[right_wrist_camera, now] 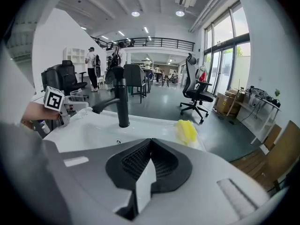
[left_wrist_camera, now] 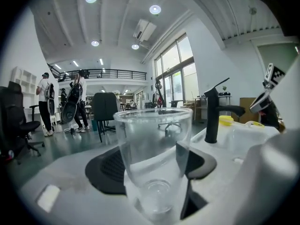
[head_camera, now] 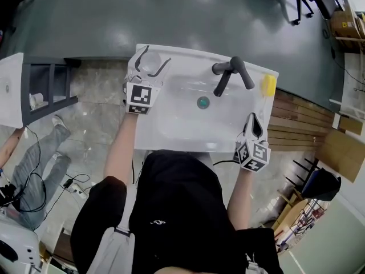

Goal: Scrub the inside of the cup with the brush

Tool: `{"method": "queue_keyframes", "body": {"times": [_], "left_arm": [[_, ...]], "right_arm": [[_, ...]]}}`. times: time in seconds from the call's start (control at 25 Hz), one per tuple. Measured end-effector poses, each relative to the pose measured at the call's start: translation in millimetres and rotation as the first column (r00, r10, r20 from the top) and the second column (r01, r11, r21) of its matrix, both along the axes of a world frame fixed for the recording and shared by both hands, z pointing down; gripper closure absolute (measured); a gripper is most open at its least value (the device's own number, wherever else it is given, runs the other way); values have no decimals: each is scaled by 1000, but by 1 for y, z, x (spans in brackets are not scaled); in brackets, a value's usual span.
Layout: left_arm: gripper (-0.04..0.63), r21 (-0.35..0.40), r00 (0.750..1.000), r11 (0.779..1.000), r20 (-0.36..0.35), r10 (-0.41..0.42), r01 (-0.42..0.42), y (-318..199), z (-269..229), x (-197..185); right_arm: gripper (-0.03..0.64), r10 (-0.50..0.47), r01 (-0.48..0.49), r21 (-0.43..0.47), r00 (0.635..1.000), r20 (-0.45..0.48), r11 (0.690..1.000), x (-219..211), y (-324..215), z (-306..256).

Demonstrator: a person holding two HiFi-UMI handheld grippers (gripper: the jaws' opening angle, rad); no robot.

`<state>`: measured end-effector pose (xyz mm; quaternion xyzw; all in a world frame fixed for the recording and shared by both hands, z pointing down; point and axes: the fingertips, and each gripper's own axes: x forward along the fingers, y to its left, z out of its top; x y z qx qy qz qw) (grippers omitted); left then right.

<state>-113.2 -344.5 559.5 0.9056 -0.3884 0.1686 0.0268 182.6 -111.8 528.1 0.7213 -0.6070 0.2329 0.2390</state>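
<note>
White sink (head_camera: 171,133), head view. The clear cup (head_camera: 149,61) stands upright on the sink's back-left corner ledge. The left gripper (head_camera: 158,54) reaches to it with its jaws spread wide, one on each side of the glass. The black faucet (head_camera: 231,73) sits at the middle of the back edge, with the drain (head_camera: 203,102) in front of it. The yellow brush (head_camera: 268,84) lies on the back-right corner, well apart from the cup. The right gripper (head_camera: 253,121) hovers at the sink's right edge, pointing towards that corner.

Left gripper view. The cup fills the centre, empty and upright, its base on the ledge. The dark pads (left_wrist_camera: 199,163) show behind the glass on both sides with clear room around them, so they are not pressing it. Judgement: the cup is parked here, bracketed but not clamped, ready to be steadied once the brush arrives. People and office chairs show in the hall beyond.

Right gripper view. The jaws are pressed together with nothing between them. The yellow brush (right_wrist_camera: 186,131) lies ahead and slightly right on the rim, past the faucet (right_wrist_camera: 123,102).

Judgement: scrubbing has not begun. The brush is not yet picked up, and the right jaws must part before taking it. The left jaws will need to close on the cup, since thin clear plastic on a wet ledge could slide or tip under brushing.
</note>
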Motion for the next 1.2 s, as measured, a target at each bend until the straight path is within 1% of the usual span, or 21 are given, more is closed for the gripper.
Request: {"method": "queue_keyframes", "body": {"times": [0.2,0.36,0.48,0.76,0.96,1.0,1.12,1.2], "left_arm": [[262,-54,998,997,-18,-57,56,14,7,-17],[262,-113,991,987,-47,-123,117,28,12,-34],[262,-130,985,980,-66,-161,152,42,5,-44],[262,-116,970,969,-91,-227,216,84,-29,-57],[265,-96,958,963,-115,-262,252,129,-58,-57],[272,-88,956,962,-119,-267,258,139,-64,-55],[327,-69,951,961,-137,-276,269,171,-79,-44],[347,-60,948,960,-153,-279,273,191,-88,-34]], "right_arm": [[621,-11,11,8,1000,16,1000,-4,0,1],[620,-29,28,26,999,33,999,-9,-3,1],[620,-50,48,54,998,44,997,-14,-5,-5],[620,-112,98,155,990,87,983,-25,-1,-24],[621,-156,126,235,981,112,964,-30,16,-40],[621,-164,131,253,980,116,959,-30,21,-45],[621,-187,143,307,975,118,941,-29,39,-60],[621,-205,156,337,972,115,929,-29,49,-70]]}}
